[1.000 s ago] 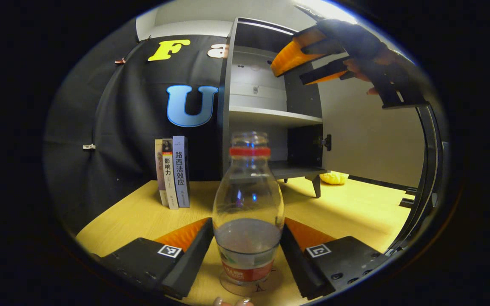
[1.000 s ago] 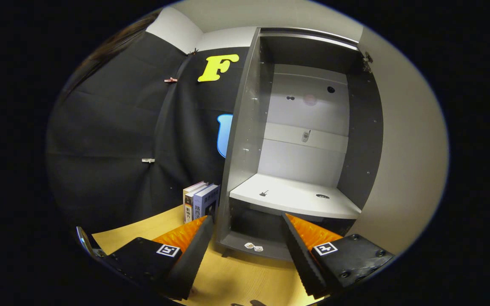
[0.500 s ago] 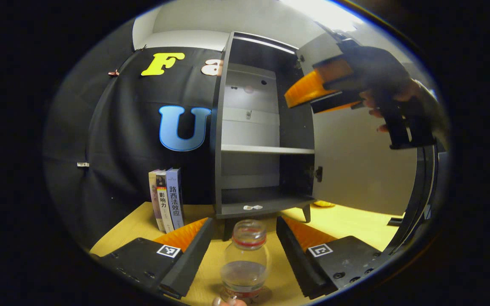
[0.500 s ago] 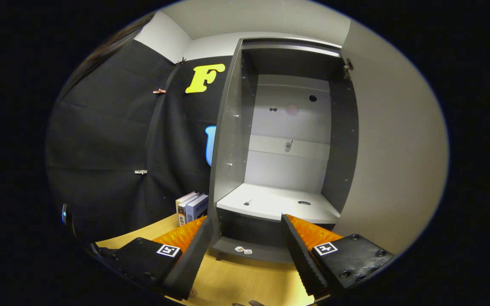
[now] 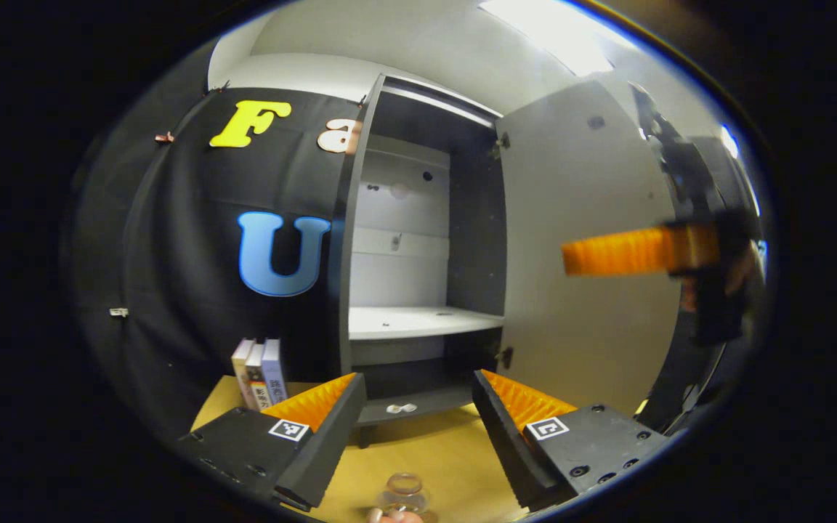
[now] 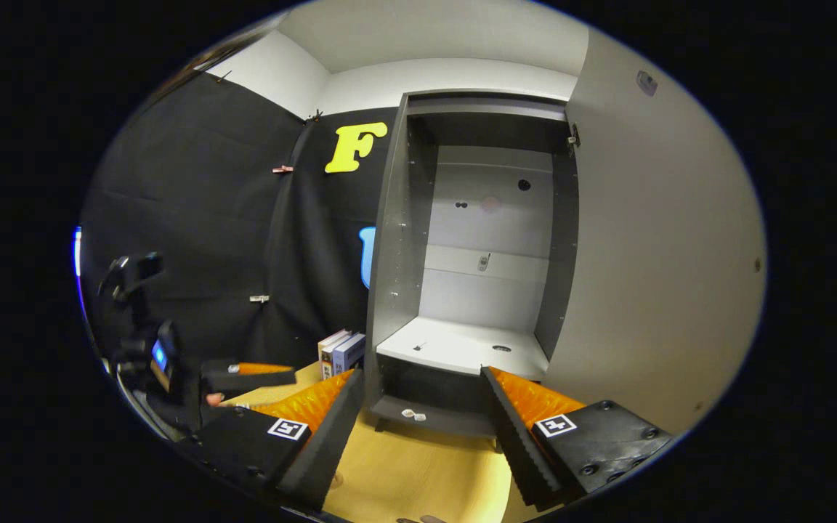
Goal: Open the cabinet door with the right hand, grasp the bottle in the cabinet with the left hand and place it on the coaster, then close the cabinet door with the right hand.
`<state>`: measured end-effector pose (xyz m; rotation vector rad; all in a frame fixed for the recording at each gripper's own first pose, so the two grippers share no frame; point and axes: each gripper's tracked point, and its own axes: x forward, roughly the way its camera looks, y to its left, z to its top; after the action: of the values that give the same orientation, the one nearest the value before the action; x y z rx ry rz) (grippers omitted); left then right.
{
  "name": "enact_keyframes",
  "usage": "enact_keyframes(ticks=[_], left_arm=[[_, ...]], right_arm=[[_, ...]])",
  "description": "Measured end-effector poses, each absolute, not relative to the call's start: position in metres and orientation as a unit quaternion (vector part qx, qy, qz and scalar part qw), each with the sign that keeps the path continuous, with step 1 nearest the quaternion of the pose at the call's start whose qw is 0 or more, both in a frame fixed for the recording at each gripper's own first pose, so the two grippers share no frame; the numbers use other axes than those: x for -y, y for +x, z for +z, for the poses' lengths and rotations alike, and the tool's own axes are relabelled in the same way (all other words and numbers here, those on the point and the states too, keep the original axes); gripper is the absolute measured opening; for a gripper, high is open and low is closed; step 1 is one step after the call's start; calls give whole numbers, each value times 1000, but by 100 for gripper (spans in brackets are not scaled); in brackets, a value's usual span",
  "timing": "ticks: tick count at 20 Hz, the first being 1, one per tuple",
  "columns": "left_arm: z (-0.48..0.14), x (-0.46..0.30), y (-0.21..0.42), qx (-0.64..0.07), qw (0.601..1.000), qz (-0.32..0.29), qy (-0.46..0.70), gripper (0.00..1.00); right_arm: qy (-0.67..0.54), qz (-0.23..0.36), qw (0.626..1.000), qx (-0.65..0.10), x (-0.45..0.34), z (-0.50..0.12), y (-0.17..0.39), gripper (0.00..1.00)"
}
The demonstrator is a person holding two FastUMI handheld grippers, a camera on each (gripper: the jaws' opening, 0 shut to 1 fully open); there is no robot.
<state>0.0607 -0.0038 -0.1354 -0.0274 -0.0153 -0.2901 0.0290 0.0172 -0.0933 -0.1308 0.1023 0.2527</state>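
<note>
Left gripper view, from left to right. Three books (image 5: pixel 255 372) stand upright on the wooden table (image 5: pixel 433 454), against the black cloth wall and just left of the cabinet (image 5: pixel 418 247). The cabinet is tall and dark grey, with a pale back panel and a light shelf (image 5: pixel 418 321) across its middle; two small pale items (image 5: pixel 400 408) lie on its bottom board. The cabinet door (image 5: pixel 578 240) is swung wide open to the right, hinged on the cabinet's right side. The left gripper (image 5: pixel 418 428) occupies the lower part of the view; its two fingers stand well apart with nothing between them. Below and between them, at the bottom edge, the clear bottle (image 5: pixel 402 494) stands upright on the table, outside the cabinet and free of both fingers; whether a coaster lies beneath it cannot be told. A fingertip (image 5: pixel 389 516) shows just beside the bottle's base. At far right, in front of the open door, the right gripper (image 5: pixel 636 250) is seen side-on and blurred, held by a hand (image 5: pixel 734 272).

Right gripper view, from left to right. At lower left the left gripper (image 6: pixel 244 374) appears farther off, above the table edge. The books (image 6: pixel 342 352) stand beside the cabinet (image 6: pixel 476 254), whose door (image 6: pixel 665 240) fills the right side. The right gripper (image 6: pixel 422 428) points toward the cabinet's lower compartment; its fingers are spread wide and hold nothing, clear of the door.
</note>
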Motion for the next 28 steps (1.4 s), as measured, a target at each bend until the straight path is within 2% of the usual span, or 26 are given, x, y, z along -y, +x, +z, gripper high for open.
enact_keyframes(ticks=[4, 8, 9, 11, 13, 15, 17, 20, 25, 26, 27, 28], left_arm=[[-87, 10, 81, -15, 983, -178, -50, 93], [-66, 18, 107, -11, 984, -178, -3, 93], [-66, 22, 112, -11, 984, -176, 4, 93], [-68, 42, 121, -18, 982, -189, -7, 93], [-68, 61, 129, -24, 980, -197, -16, 93], [-68, 79, 139, -31, 978, -206, -28, 92], [-67, 93, 146, -34, 977, -208, -42, 93], [-66, 94, 155, -32, 982, -180, -38, 93], [-64, 81, 154, -22, 990, -127, -57, 93], [-64, 75, 152, -23, 992, -115, -53, 93], [-67, 68, 151, -26, 993, -103, -47, 93], [-69, 61, 149, -31, 994, -94, -43, 93]], right_arm=[[-45, 116, 991, -50, 10, -67, -22, 97], [-3, 18, 999, -30, 91, -46, -61, 94], [-3, -11, 1000, -19, 113, -40, -73, 98], [-8, -56, 998, 2, 153, -28, -92, 98], [-3, -85, 996, 19, 183, -17, -101, 94], [0, -95, 995, 33, 209, -12, -98, 98], [19, -79, 996, 41, 223, -7, -83, 98], [28, -34, 998, 38, 232, -5, -61, 98], [-1, 37, 999, -10, 223, -24, -34, 95], [11, 47, 999, -11, 218, -22, -38, 100], [18, 60, 998, -15, 209, -23, -31, 100], [21, 73, 997, -17, 197, -23, -30, 88]])
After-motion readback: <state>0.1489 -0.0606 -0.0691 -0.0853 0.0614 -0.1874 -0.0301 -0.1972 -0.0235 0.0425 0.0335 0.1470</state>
